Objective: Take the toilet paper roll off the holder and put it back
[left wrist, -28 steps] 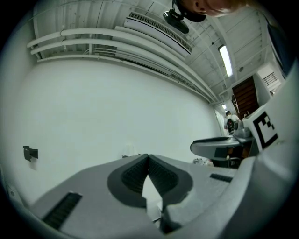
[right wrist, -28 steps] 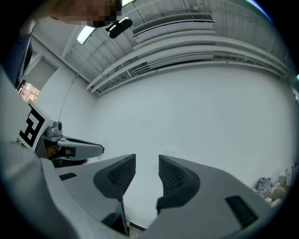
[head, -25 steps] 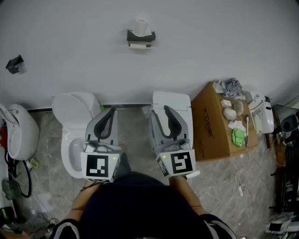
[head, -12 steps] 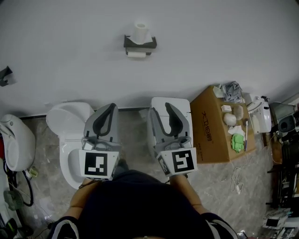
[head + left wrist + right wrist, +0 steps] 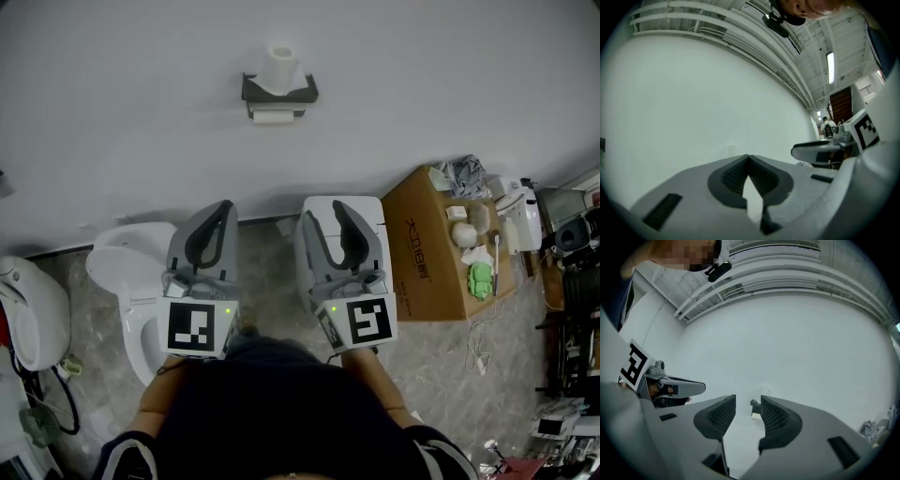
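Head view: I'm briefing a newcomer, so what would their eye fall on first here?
Probably the toilet paper roll standing upright on its dark holder, alone on the white wall at top centre. Next come two grippers side by side low in the middle: the left gripper with fingers together, the right gripper with fingers apart, both empty.

left tongs (image 5: 225, 206): level, pointing ahead, jaws closed tip to tip, nothing gripped | right tongs (image 5: 326, 214): level, just beside the left and parallel, jaws apart, nothing gripped | marker cubes (image 5: 199, 328) face up | forearms (image 5: 161, 401) drawn in
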`<act>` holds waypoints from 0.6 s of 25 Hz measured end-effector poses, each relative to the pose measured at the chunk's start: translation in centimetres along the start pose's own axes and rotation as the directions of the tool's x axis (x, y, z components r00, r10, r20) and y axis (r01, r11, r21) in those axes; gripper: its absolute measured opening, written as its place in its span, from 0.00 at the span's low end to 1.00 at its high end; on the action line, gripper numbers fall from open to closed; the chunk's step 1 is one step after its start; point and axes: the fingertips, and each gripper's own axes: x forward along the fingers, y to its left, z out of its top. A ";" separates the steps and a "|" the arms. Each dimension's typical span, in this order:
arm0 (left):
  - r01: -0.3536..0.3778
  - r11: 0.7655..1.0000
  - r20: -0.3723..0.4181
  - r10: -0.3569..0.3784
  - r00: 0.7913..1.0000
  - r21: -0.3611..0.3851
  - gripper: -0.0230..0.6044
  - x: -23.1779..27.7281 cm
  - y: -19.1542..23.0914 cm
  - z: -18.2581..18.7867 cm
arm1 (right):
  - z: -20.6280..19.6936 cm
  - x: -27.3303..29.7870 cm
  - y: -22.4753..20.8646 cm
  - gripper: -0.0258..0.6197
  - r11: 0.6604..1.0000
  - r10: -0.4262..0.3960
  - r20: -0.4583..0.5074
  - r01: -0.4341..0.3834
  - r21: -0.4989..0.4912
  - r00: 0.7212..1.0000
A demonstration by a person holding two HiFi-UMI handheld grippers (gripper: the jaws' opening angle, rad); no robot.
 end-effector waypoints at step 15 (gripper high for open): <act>0.013 1.000 0.005 -0.013 1.000 0.018 0.03 2.5 2.9 -1.3 | -0.8 2.4 -0.3 0.29 0.999 -0.035 -0.009 0.035 -0.006 0.999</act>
